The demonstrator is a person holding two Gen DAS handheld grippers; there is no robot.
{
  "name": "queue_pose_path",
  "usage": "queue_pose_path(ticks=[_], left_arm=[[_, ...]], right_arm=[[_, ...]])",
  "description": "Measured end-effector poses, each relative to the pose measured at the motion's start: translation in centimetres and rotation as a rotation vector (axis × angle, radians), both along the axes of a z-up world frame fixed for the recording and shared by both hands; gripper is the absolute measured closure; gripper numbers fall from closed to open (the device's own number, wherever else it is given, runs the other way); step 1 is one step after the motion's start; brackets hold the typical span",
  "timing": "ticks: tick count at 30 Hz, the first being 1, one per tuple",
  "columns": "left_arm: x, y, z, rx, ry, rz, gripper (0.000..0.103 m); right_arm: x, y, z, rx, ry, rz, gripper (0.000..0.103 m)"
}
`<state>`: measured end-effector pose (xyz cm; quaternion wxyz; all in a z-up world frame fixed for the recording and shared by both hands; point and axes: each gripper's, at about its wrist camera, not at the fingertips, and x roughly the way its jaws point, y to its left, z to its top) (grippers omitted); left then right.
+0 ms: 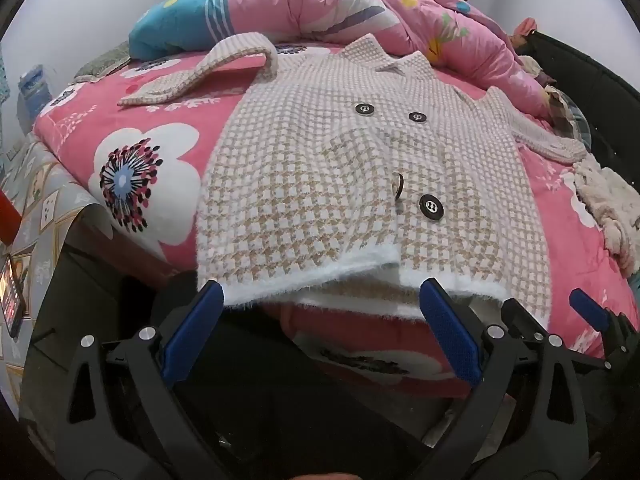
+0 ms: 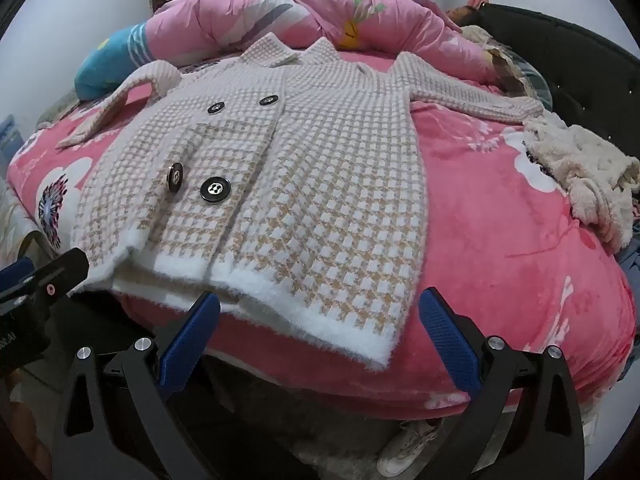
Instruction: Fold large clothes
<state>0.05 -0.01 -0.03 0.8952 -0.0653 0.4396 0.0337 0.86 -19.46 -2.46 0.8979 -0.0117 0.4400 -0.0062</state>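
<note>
The coat [image 1: 360, 168], a fuzzy checked knit in beige and white with four dark buttons, is laid front-up on a pink flowered bedspread [image 1: 132, 128], with its collar toward the far side of the bed and its white hem [image 2: 280, 304] at the near edge. No fold can be seen in it yet: the body lies spread flat and buttoned, and both sleeves are still out to the sides. The sleeve on the left [image 1: 200, 72] is bent back on itself, and the sleeve on the right [image 2: 472, 96] is stretched out toward a cream fleecy garment [image 2: 580, 168] that lies just beside its cuff. The task is therefore judged to be at its very start, with the sleeves to be brought in and the body to be folded over still ahead.

The left claw [image 1: 320, 336] is held with its blue-padded fingers wide apart, and nothing is gripped. The left part of the hem hangs just beyond its tips, the left finger being close under the hem's near left corner. The right claw [image 2: 320, 336] is likewise spread wide and empty; the right part of the hem is seen between and just past its fingers, the hem's right corner dropping slightly over the edge of the bed. Whether either claw's pads actually touch the fuzzy edge cannot be told. A rumpled pink quilt [image 2: 320, 12] is heaped behind the collar, well apart from both claws.
</note>
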Motion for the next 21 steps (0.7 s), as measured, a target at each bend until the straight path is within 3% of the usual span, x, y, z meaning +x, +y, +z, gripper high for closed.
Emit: queue_pose_path(ticks=[21], left_arm=[[-0.1,0.1,-0.6,-0.014,0.002,-0.002,0.008]], right_arm=[[-0.1,0.6,0.5,-0.013,-0.01,0.006,0.006]])
